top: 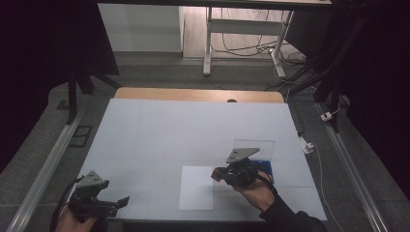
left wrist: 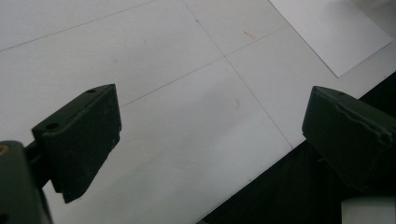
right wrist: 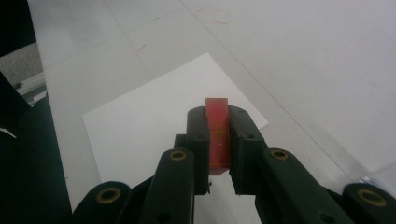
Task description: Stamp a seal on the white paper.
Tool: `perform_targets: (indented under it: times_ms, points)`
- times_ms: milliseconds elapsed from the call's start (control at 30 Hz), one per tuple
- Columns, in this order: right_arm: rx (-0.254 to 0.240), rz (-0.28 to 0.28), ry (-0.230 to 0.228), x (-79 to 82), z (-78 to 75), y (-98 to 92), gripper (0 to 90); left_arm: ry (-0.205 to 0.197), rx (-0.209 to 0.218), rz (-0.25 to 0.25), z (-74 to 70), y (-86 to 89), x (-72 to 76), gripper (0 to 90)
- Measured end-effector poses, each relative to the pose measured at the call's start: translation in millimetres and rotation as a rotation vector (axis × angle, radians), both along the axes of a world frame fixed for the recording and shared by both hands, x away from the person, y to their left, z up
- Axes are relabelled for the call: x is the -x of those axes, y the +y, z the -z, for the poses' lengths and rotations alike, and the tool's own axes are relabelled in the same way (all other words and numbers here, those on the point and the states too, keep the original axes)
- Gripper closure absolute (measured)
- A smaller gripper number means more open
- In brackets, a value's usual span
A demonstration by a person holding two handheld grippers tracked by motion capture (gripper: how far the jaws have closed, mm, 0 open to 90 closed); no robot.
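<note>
My right gripper (right wrist: 217, 114) is shut on a thin red block (right wrist: 218, 133), which stands on edge between the jaws. In the high view this right gripper (top: 215, 174) hovers at the right edge of a white sheet of paper (top: 197, 187), with the red block (top: 216, 173) at its tip. The white paper (right wrist: 154, 126) lies flat below and ahead of the jaws. My left gripper (top: 122, 201) rests near the table's front left corner, its jaws wide apart and empty. Its fingers (left wrist: 81, 135) frame bare table surface.
A clear plastic case with a blue base (top: 263, 166) sits just behind the right hand. The white table cover (top: 193, 130) has faint grid lines; its front edge (left wrist: 261, 170) runs close under the left gripper. Table legs and cables lie on the floor beyond.
</note>
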State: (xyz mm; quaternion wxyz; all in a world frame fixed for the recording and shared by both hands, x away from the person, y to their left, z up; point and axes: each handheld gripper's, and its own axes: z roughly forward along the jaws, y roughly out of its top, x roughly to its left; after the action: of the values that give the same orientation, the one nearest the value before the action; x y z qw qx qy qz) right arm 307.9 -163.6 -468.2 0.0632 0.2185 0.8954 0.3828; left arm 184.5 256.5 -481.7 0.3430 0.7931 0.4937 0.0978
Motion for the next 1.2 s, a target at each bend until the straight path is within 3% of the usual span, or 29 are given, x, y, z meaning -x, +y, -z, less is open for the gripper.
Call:
perform_targets:
  times_ms: [233,733,1200]
  points:
    - [0.027,-0.062,-0.012,0.8,7.2,20.0,80.2,-0.002,0.001,0.000,-0.1,0.1,0.3,4.9]
    - [0.069,-0.120,-0.003,1.2,24.1,53.8,80.3,-0.005,0.007,0.002,-0.3,0.6,0.8,5.0]
    - [0.141,-0.134,-0.018,1.0,33.3,62.9,80.5,-0.010,0.008,0.005,-0.4,0.7,1.1,5.1]
